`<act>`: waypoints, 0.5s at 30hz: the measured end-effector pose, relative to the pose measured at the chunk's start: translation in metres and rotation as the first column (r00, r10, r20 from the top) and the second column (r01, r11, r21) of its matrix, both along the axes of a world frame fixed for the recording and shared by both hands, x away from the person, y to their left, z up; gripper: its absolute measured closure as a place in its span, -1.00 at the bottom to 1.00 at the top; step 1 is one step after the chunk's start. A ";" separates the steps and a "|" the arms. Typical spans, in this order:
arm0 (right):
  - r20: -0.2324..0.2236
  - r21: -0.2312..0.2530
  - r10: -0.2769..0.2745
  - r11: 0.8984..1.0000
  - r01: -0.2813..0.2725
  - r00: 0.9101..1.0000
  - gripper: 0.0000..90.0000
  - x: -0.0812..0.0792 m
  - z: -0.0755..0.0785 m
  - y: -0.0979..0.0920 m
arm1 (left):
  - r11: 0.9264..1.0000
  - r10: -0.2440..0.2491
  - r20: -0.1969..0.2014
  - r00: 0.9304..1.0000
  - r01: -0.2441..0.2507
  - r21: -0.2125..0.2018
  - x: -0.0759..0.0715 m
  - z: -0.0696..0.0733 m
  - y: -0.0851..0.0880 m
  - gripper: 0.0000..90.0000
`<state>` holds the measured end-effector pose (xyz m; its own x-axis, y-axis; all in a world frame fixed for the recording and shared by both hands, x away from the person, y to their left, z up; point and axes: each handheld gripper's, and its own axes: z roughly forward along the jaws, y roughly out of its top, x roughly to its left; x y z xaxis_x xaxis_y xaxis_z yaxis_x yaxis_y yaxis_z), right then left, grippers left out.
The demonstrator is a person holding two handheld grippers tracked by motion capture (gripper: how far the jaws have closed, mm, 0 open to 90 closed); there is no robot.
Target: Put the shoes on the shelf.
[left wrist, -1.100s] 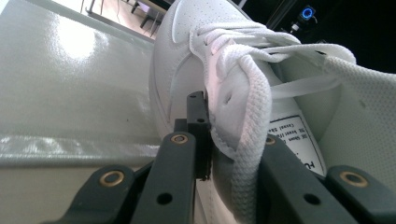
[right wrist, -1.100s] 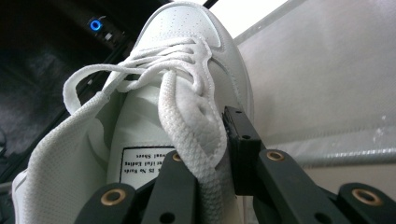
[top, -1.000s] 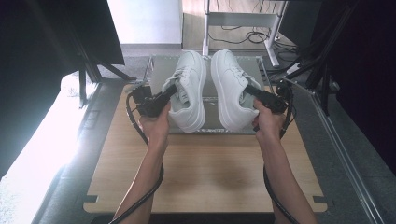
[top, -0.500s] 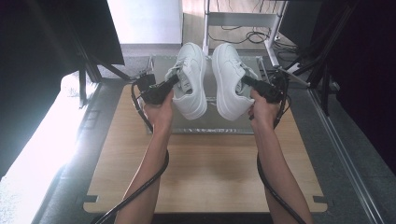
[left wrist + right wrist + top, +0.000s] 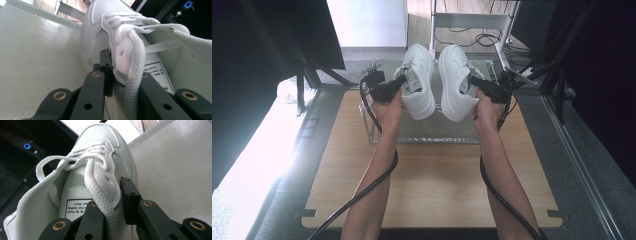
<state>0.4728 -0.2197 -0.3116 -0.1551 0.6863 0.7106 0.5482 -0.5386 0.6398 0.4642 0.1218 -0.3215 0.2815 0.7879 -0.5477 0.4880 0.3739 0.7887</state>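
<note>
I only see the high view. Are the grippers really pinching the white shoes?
Observer: Yes. In the left gripper view, the left gripper is shut on the left shoe, clamping its side wall by the laces.
Operator: And the other one?
Observer: The right gripper clamps the right shoe the same way, one jaw inside, one outside.
Operator: Anything inside the shoes?
Observer: A printed label sits on the right shoe's tongue.

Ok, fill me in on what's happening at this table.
A person holds a pair of white sneakers, one in each gripper. The left gripper is clamped on the side wall of the left sneaker, the right gripper on that of the right sneaker. Both shoes are above the clear tray on the wooden table.
</note>
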 end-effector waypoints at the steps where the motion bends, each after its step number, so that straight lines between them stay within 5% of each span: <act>1: -0.002 -0.002 0.000 1.000 0.000 1.000 0.80 0.001 0.001 0.001 | 1.000 -0.003 -0.001 1.000 0.003 0.003 0.001 0.000 0.000 0.86; 8: -0.001 -0.019 0.007 1.000 -0.007 1.000 0.66 0.004 0.004 0.011 | 0.999 -0.016 -0.009 1.000 0.016 0.043 0.004 0.005 -0.005 0.81; 15: 0.007 -0.014 0.022 1.000 -0.022 1.000 0.54 0.006 0.003 0.015 | 0.999 -0.033 -0.013 0.999 0.034 0.037 0.008 0.006 -0.009 0.63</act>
<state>0.4787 -0.2047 -0.3082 -0.1756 0.6926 0.6996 0.5553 -0.5172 0.6513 0.4721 0.1124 -0.3158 0.3014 0.7981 -0.5218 0.5095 0.3278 0.7956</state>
